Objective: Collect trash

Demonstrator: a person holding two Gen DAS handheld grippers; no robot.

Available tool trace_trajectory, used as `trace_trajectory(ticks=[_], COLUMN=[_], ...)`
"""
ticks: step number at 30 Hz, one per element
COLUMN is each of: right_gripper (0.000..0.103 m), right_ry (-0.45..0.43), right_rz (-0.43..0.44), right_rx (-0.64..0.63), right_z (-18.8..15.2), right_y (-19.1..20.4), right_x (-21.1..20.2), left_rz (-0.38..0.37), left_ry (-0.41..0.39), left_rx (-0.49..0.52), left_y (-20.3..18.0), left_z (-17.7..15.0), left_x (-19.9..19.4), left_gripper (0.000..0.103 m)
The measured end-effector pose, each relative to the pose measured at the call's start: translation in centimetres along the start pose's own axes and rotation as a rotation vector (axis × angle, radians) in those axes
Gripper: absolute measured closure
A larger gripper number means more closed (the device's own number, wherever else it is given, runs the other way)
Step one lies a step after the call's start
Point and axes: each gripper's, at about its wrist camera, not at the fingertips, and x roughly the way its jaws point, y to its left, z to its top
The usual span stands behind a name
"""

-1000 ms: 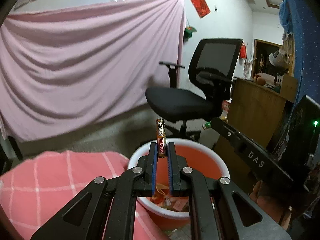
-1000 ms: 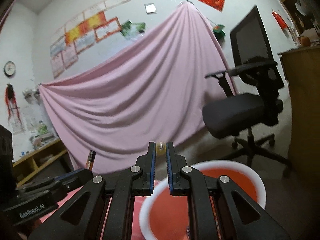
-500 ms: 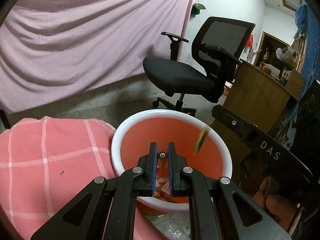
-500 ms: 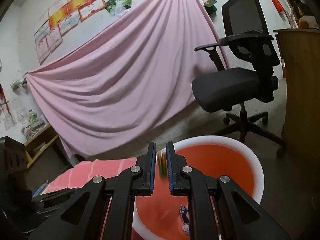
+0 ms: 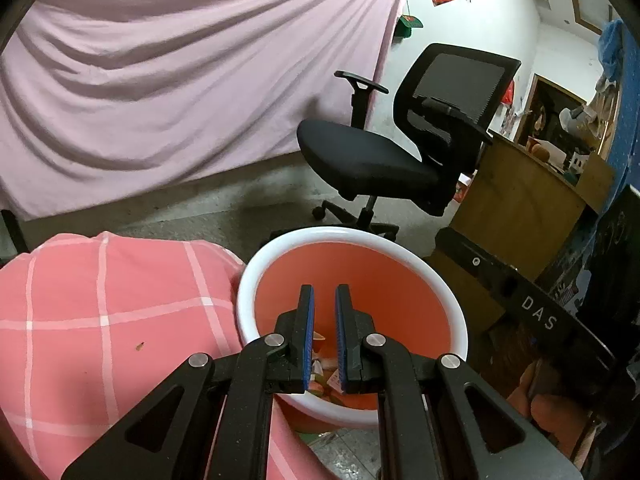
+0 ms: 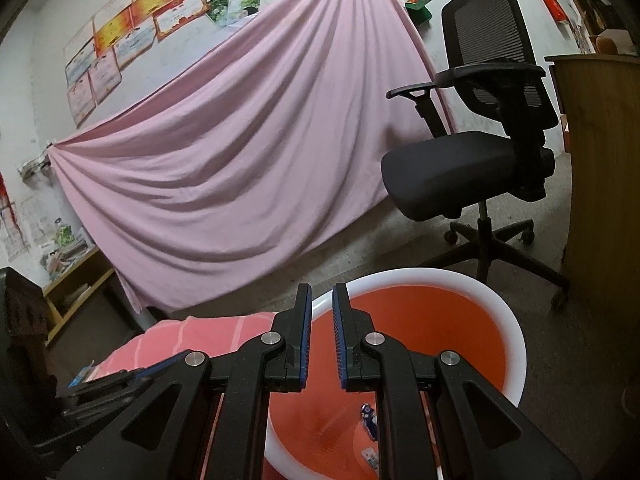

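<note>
A red bin with a white rim (image 5: pixel 256 268) stands on the floor beside the table; it also shows in the right wrist view (image 6: pixel 508 320). Scraps of trash (image 5: pixel 324 376) lie at its bottom, and a few small wrappers (image 6: pixel 370 420) show in the right wrist view. My left gripper (image 5: pixel 324 300) hangs over the bin mouth, jaws a little apart with nothing between them. My right gripper (image 6: pixel 322 300) is over the bin's near-left rim, also slightly open and empty. The other gripper's black body (image 5: pixel 520 300) sits at the right of the left view.
A pink checked tablecloth (image 5: pixel 100 320) covers the table left of the bin. A black office chair (image 5: pixel 400 152) stands behind the bin. A wooden cabinet (image 5: pixel 516 200) is at the right. A pink sheet (image 6: pixel 240 140) hangs on the back wall.
Both grippers have let go: the battery from the left and the small yellow-green item from the right fell into the bin. Both tilted down toward the bin and now stand slightly open.
</note>
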Motion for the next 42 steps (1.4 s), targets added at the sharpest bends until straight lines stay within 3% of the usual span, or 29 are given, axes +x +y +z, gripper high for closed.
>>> trace_trajectory(ticks=[11,17,21,26,27,30,32,33,36,39,42], right_gripper=[0.093,0.088,0.078,0.077,0.075,0.054,0.052,0.049,0.024,0.019,0.006], right_ry=[-0.001,-0.007,-0.011,-0.014,-0.014,-0.025,-0.037,-0.041,-0.062,-0.080,-0.090], right_rz=[-0.007,-0.015,-0.021,-0.028,-0.027,-0.027,-0.027,-0.030,-0.039,-0.038,-0.045], right_rx=[-0.028,-0.042,-0.054,-0.078,-0.083,-0.102,-0.114,-0.120,-0.119,-0.121,-0.135], right_z=[-0.1,-0.2,-0.3,-0.4,-0.4,-0.5,-0.5,-0.5,-0.6,-0.6,-1.3], right_y=[0.6,1.1,1.4,2.2,2.3,2.8,3.2,3.4,3.8,4.4,5.2], right_x=[0.0,-0.1,-0.1,-0.1,-0.1,-0.3,-0.5,-0.5,-1.0,-1.6,-2.3], left_rz=[0.055,0.094,0.111,0.150,0.159,0.185,0.211,0.221,0.247,0.273,0.304], left_ry=[-0.060,-0.090,-0.106,-0.138,-0.142,-0.155,-0.174,-0.181,-0.196,-0.225,-0.295], left_rx=[-0.004,0.001,0.003,-0.001,-0.004,-0.022,-0.036,-0.040,-0.049,-0.069,-0.083], left_y=[1.2,1.8,2.2,2.8,3.0,3.8,4.5,4.7,5.3,5.9,6.3], left_z=[-0.1,0.0,0.0,-0.1,-0.2,-0.3,-0.5,-0.5,-0.8,-1.6,-2.7], left_x=[-2.8,-4.7,-5.7,-7.2,-7.5,-8.5,-9.4,-9.7,-10.8,-12.2,-13.9], left_gripper=[0.095,0.093,0.083,0.074,0.072,0.065,0.060,0.055,0.040,0.010,0.007])
